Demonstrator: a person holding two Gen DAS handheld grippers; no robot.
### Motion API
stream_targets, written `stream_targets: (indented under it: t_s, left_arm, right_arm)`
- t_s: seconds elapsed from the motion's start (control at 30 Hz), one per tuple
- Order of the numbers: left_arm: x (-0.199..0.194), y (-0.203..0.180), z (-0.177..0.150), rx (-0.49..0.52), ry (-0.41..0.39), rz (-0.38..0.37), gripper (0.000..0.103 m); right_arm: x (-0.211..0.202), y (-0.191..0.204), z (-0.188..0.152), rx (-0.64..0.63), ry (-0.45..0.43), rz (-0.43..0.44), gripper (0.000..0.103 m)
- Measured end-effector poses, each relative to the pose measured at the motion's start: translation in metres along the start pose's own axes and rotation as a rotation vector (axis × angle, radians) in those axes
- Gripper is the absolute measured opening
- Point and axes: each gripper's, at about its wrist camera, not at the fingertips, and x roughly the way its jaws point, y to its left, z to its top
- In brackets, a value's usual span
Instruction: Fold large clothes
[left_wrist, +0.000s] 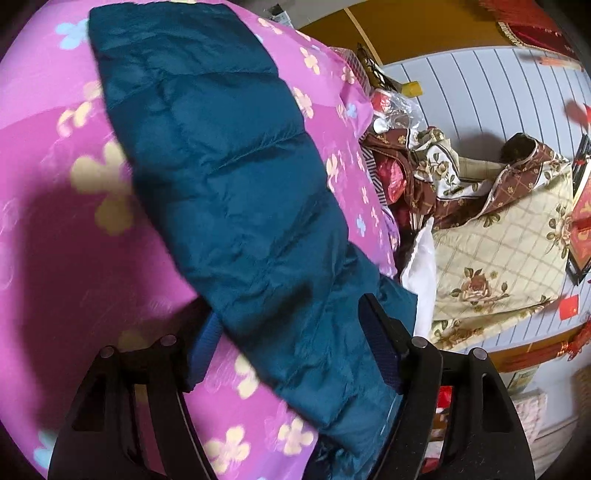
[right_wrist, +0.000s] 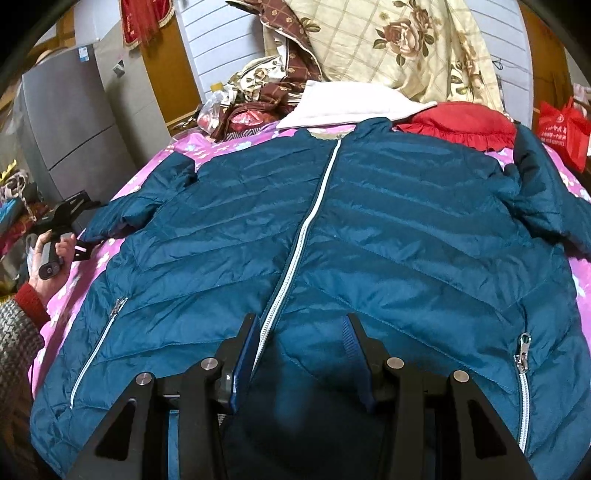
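Quilted teal puffer jacket (right_wrist: 369, 229), white-zipped, flat on floral pink bedspread (left_wrist: 55, 240); left claw (left_wrist: 291, 350) open astride its sleeve; right claw (right_wrist: 301, 332) open over its hem.

The left wrist camera peers close along a jacket sleeve (left_wrist: 236, 206) lying on the bed (left_wrist: 55, 258). The right wrist camera looks down from the hem over the same jacket (right_wrist: 369, 229) toward the collar.

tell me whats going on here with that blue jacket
A person is starting to fold a teal puffer jacket spread front-up, zipped, on a pink flowered bedspread. The left claw is open around one sleeve, which lies stretched out sideways. The right claw hovers open over the bottom hem beside the zipper. Nothing is folded yet.
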Motion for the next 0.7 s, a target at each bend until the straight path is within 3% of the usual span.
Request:
stream_targets:
  t_s: [0.13, 0.2, 0.27, 0.3, 0.4, 0.5, 0.7]
  left_arm:
    - [0.008, -0.007, 0.014, 0.005, -0.014, 0.038, 0.073]
    - [0.012, -0.017, 0.017, 0.049, -0.025, 0.115, 0.066]
    - [0.016, -0.032, 0.015, 0.129, -0.021, 0.211, 0.02]
    - [0.018, -0.039, 0.013, 0.17, -0.012, 0.24, 0.014]
    - [0.013, -0.072, 0.0, 0.283, -0.043, 0.287, 0.011]
    - [0.006, -0.117, -0.024, 0.411, -0.056, 0.285, 0.01]
    - [0.014, -0.218, -0.125, 0.678, 0.014, 0.156, 0.01]
  right_arm:
    - [0.003, -0.001, -0.002, 0.011, 0.005, 0.006, 0.044]
    - [0.006, -0.003, -0.004, 0.019, 0.011, 0.009, 0.044]
    - [0.009, -0.005, -0.005, 0.026, 0.014, 0.01, 0.044]
    - [0.01, -0.005, -0.005, 0.027, 0.014, 0.011, 0.044]
    - [0.012, -0.005, -0.007, 0.025, 0.015, 0.009, 0.045]
    - [0.012, -0.005, -0.008, 0.023, 0.008, 0.008, 0.044]
    - [-0.016, -0.024, -0.002, 0.106, -0.06, 0.035, 0.044]
